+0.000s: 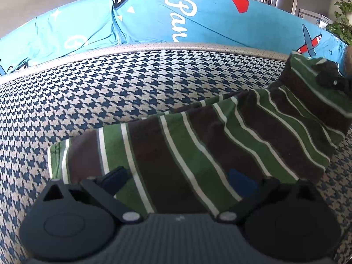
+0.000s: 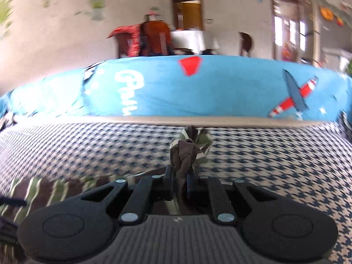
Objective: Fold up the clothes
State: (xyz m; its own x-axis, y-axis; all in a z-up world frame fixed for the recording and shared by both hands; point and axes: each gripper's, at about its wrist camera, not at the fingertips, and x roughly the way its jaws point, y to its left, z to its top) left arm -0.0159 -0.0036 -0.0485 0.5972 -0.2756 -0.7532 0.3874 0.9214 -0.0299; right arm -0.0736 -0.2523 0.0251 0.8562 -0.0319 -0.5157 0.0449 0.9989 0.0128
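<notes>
pinching a bunched end of the striped garment (image 2: 189, 154), the right gripper (image 2: 179, 182) lifts it at far right; its long axis runs leftward to the spread left gripper (image 1: 179, 180), nearer the flat end.

Green, brown and white striped garment (image 1: 198, 145) between the jaws; navy-and-cream houndstooth cover (image 1: 110, 92) beyond; blue printed cushion (image 1: 154, 22) farthest.

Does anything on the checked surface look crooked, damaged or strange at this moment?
Nothing looks damaged or spilled. The striped garment is not flat: its right end is lifted off the houndstooth surface, bunched where the right tool pinches a fold. The left tool stands open over the near edge. This fits folding.
</notes>
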